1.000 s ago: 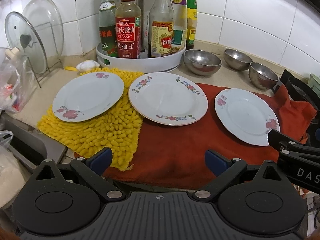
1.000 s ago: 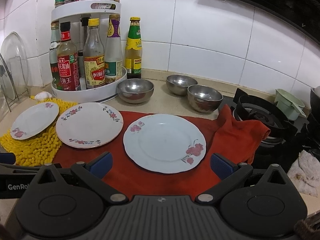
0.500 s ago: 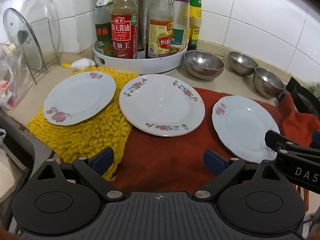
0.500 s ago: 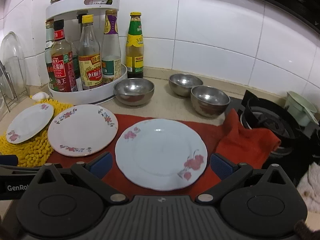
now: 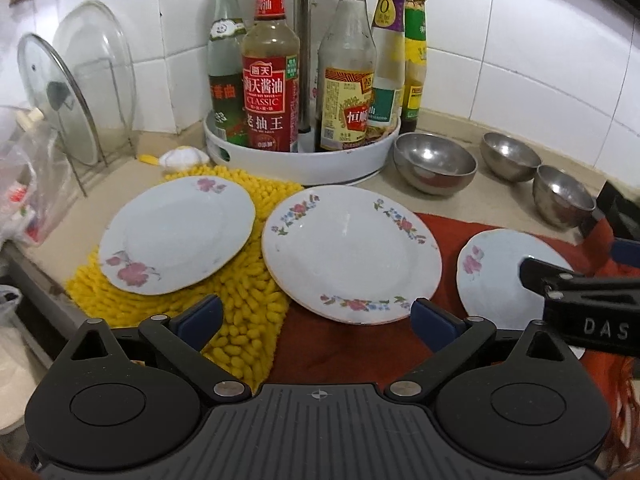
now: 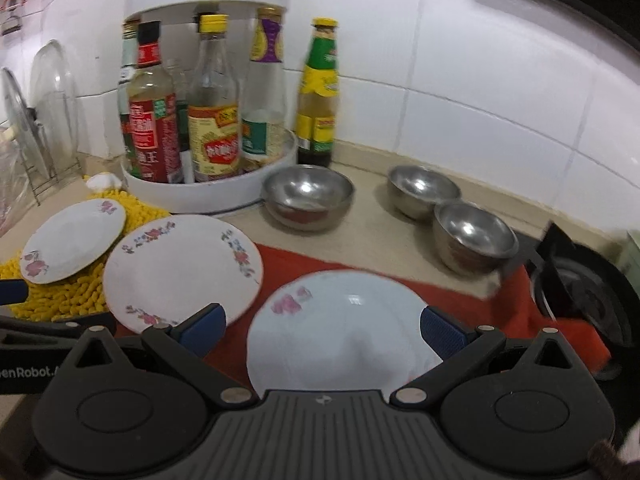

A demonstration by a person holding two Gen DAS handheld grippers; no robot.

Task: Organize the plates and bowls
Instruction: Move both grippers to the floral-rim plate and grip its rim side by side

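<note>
The left gripper (image 5: pixel 316 318) has its blue-padded jaws spread wide with nothing between them, having just opened further; the large round white ceramic plate with a floral rim (image 5: pixel 351 254) lies just beyond its tips, half on the nubby yellow mat (image 5: pixel 240 308). The right gripper (image 6: pixel 320 330) is also spread wide and empty, its tips straddling the near part of the glossy pale-blue plate with pink flowers (image 6: pixel 340 332) on the red cloth (image 6: pixel 500 300). A smaller white plate (image 5: pixel 176 234) rests on the mat. Three rounded steel bowls (image 6: pixel 308 196) sit behind on the counter.
</note>
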